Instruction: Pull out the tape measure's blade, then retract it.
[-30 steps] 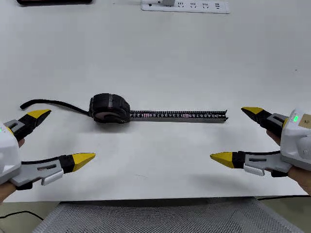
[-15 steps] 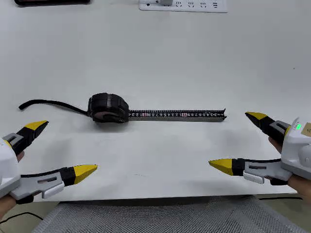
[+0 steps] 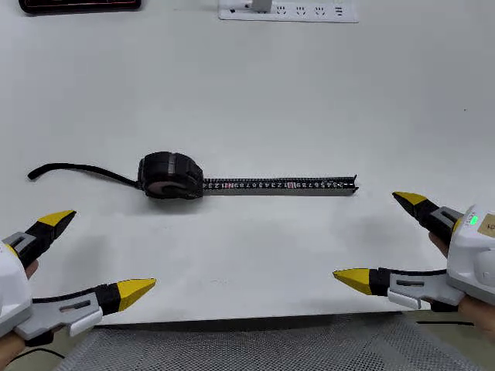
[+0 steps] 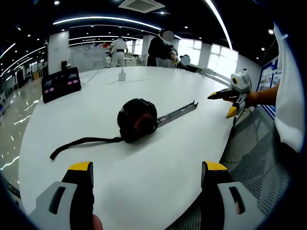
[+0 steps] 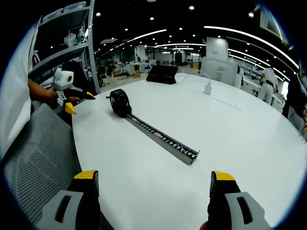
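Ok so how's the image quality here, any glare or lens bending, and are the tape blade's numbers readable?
Head view: even soft light, no glare, sharp; the blade shows digits too small to read surely. Left gripper view: strong fisheye, the table edge bows, the tape measure is sharp. Right gripper view: same bowing, ceiling light strips curve, blade markings crisp.

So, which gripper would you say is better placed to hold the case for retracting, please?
Probably the left gripper: open, it faces the tape measure's case; the right gripper sits nearer the blade's tip.
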Action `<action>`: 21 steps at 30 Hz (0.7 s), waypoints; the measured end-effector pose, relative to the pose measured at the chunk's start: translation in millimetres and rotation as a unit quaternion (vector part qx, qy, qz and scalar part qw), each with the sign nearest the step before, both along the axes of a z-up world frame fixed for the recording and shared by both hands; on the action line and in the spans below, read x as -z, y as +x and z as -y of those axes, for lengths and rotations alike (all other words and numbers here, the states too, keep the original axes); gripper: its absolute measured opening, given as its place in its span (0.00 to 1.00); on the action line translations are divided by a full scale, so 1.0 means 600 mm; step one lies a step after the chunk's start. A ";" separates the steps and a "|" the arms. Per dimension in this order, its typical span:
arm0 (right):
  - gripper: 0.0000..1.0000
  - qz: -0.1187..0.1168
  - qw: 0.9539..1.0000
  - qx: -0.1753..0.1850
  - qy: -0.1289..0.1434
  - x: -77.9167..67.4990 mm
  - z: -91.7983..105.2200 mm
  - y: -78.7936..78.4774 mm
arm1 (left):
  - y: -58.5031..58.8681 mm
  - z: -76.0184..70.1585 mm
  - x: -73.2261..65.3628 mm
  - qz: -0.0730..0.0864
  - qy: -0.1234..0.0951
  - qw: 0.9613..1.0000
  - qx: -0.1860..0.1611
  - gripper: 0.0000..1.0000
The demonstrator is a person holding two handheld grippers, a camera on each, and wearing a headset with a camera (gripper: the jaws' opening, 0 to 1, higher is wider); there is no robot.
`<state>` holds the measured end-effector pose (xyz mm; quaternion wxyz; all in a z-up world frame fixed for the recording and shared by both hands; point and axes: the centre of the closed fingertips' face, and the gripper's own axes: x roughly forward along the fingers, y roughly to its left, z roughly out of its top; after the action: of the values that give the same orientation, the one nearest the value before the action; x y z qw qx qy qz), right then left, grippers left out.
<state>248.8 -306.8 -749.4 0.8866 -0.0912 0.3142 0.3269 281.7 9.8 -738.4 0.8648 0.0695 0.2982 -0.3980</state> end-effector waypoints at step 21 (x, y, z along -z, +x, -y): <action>0.95 -0.004 1.000 -0.006 -0.002 0.003 -0.001 0.000 | 0.005 -0.007 -0.002 0.003 0.003 1.000 -0.004 0.90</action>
<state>248.5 -306.2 -751.3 0.8832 -0.0937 0.3181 0.3316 284.8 13.9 -737.2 0.8673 0.0721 0.2970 -0.3930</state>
